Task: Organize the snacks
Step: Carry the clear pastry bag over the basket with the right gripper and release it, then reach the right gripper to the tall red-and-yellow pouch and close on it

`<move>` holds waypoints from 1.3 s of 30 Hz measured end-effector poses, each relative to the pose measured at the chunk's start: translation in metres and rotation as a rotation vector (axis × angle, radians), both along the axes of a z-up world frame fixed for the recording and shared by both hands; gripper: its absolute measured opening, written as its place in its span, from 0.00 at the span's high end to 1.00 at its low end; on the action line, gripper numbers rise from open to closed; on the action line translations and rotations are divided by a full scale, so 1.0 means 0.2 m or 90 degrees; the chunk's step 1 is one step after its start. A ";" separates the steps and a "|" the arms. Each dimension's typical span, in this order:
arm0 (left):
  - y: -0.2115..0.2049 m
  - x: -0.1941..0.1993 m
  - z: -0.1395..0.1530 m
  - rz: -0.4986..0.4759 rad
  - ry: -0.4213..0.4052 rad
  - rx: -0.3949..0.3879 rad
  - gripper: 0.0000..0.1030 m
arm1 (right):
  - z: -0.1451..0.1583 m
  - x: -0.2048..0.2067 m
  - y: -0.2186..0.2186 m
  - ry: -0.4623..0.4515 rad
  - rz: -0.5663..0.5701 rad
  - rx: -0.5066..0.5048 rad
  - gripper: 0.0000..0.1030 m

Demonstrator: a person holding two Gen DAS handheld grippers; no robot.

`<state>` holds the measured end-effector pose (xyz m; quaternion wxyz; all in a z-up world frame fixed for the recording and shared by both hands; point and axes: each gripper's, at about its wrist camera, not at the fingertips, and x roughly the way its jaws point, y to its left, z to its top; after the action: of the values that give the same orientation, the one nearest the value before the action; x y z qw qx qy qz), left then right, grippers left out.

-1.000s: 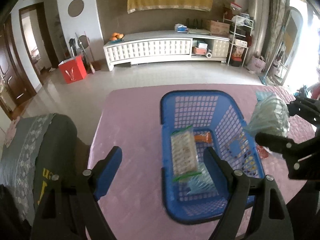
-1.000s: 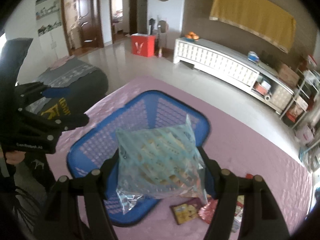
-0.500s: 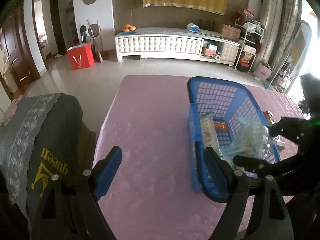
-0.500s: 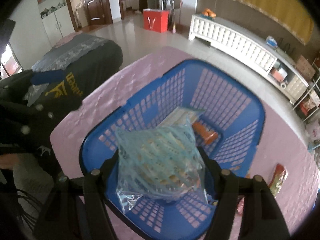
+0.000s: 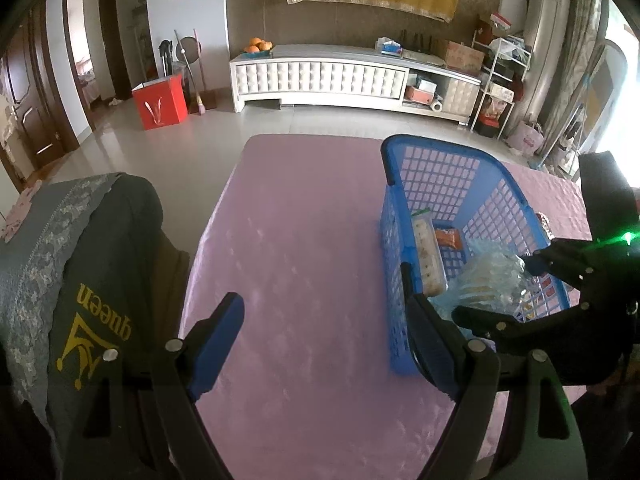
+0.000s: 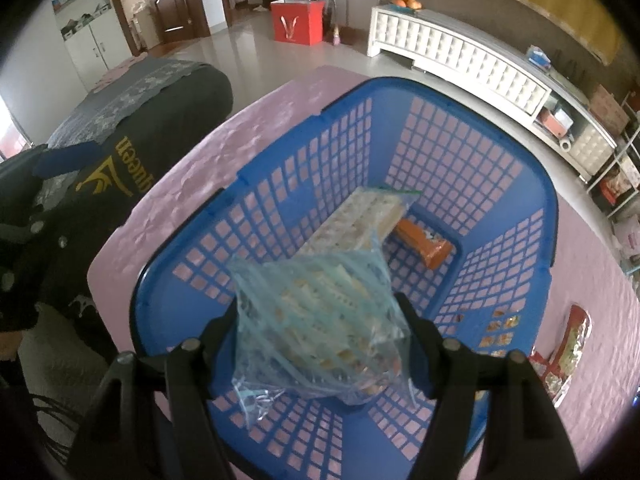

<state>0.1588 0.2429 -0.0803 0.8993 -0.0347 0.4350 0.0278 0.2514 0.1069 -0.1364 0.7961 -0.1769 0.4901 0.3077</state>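
A: The fingers of the right gripper (image 6: 320,328) are clenched on a clear snack bag (image 6: 316,320) above the blue basket (image 6: 544,208); the left gripper (image 5: 320,332) is released over the pink table (image 5: 304,216).

B: Any writing?

A: "queen" in yellow on the dark cloth (image 5: 96,280).

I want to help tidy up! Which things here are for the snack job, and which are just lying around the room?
For the job:
- blue basket
- clear snack bag gripped in the right claw
- long cracker pack and orange packet already in the basket
- red snack packet on the pink table

Just lying about:
- red gift bag
- bowl of oranges
- broom
- dark jacket
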 end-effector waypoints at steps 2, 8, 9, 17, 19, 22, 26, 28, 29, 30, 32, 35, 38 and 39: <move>0.00 0.00 -0.01 -0.002 0.003 0.002 0.21 | -0.01 0.01 0.00 0.005 -0.004 0.001 0.29; -0.01 0.00 -0.02 0.006 0.016 0.010 0.21 | -0.02 -0.02 0.03 0.001 0.017 -0.021 0.25; -0.01 -0.01 -0.01 0.007 0.016 0.011 0.21 | -0.03 -0.02 0.03 0.005 0.019 -0.023 0.23; -0.07 -0.09 0.09 0.013 0.000 0.012 0.21 | 0.12 -0.08 -0.07 -0.014 0.018 0.009 0.12; -0.10 -0.12 0.14 0.009 -0.011 0.013 0.21 | 0.19 -0.10 -0.11 -0.020 0.012 0.028 0.12; -0.17 -0.16 0.20 0.006 -0.025 0.025 0.21 | 0.30 -0.14 -0.19 -0.043 0.003 0.051 0.12; -0.28 -0.23 0.30 -0.009 -0.052 0.016 0.21 | 0.43 -0.22 -0.32 -0.071 -0.012 0.072 0.12; -0.33 -0.25 0.34 -0.018 -0.060 0.015 0.21 | 0.48 -0.25 -0.40 -0.085 -0.020 0.084 0.12; -0.37 -0.26 0.36 -0.025 -0.064 0.018 0.21 | 0.51 -0.27 -0.44 -0.092 -0.026 0.088 0.12; -0.41 -0.27 0.38 -0.033 -0.068 0.022 0.21 | 0.54 -0.29 -0.49 -0.099 -0.034 0.092 0.12; -0.50 -0.29 0.41 -0.053 -0.078 0.030 0.21 | 0.57 -0.32 -0.58 -0.108 -0.046 0.100 0.12; -0.64 -0.29 0.45 -0.077 -0.089 0.035 0.21 | 0.61 -0.35 -0.70 -0.122 -0.067 0.106 0.12; -0.78 -0.27 0.46 -0.109 -0.095 0.034 0.20 | 0.63 -0.37 -0.83 -0.131 -0.094 0.107 0.12; -0.82 -0.27 0.46 -0.117 -0.096 0.036 0.19 | 0.63 -0.37 -0.88 -0.134 -0.104 0.107 0.12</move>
<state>0.1055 0.0788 0.0117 0.9288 0.0286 0.3666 -0.0451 0.1772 -0.0692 -0.0094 0.8773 -0.1005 0.3893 0.2620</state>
